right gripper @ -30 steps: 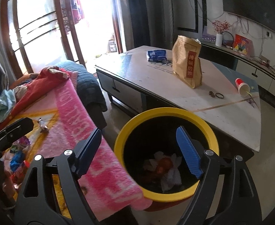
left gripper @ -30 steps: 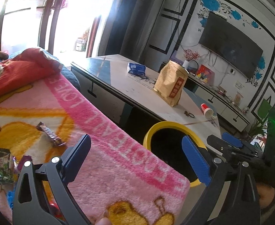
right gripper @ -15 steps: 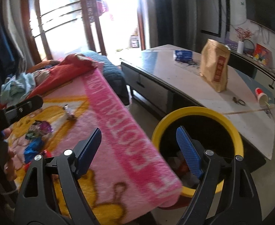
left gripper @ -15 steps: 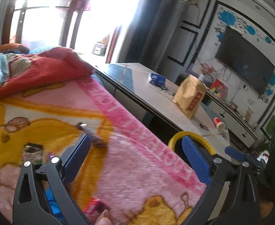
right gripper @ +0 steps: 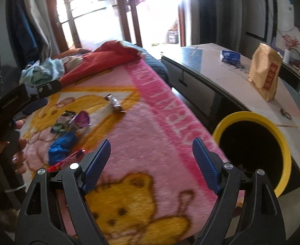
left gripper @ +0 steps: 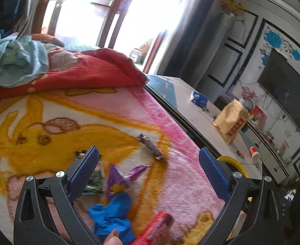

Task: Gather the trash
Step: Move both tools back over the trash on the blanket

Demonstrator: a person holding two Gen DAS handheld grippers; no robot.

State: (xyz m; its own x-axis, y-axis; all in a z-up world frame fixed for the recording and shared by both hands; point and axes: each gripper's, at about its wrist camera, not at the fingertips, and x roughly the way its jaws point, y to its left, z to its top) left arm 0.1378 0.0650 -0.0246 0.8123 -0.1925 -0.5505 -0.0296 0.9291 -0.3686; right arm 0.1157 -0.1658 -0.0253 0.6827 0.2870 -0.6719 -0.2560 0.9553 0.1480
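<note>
We hold the left gripper point(left gripper: 149, 166) with its blue-padded jaws spread wide above a pink and yellow cartoon blanket point(left gripper: 54, 134); nothing sits between the pads. The trash lies scattered on that blanket, near the gripper:

1. A dark, foil-like candy wrapper point(left gripper: 151, 147) with twisted ends, lying diagonally, farthest from us.
2. A crumpled purple wrapper point(left gripper: 119, 175), just beyond a crumpled blue wrapper point(left gripper: 113, 214).
3. A green printed packet point(left gripper: 93, 180), partly hidden behind the left finger.
4. A flat red packet point(left gripper: 154, 228) at the near edge (print blurred, unreadable).

We hold the right gripper point(right gripper: 151, 164) likewise spread and empty, over the near right part of the blanket. In the right wrist view the same items sit to the far left: candy wrapper point(right gripper: 114, 102), purple wrapper point(right gripper: 81, 119), blue wrapper point(right gripper: 62, 146).

A yellow-rimmed bin point(right gripper: 252, 118) with a dark interior stands on the floor to the right of the blanket, beside a low table point(right gripper: 221, 75). On the table stand a tan paper bag point(right gripper: 265, 71) and a blue packet point(right gripper: 229, 56).
</note>
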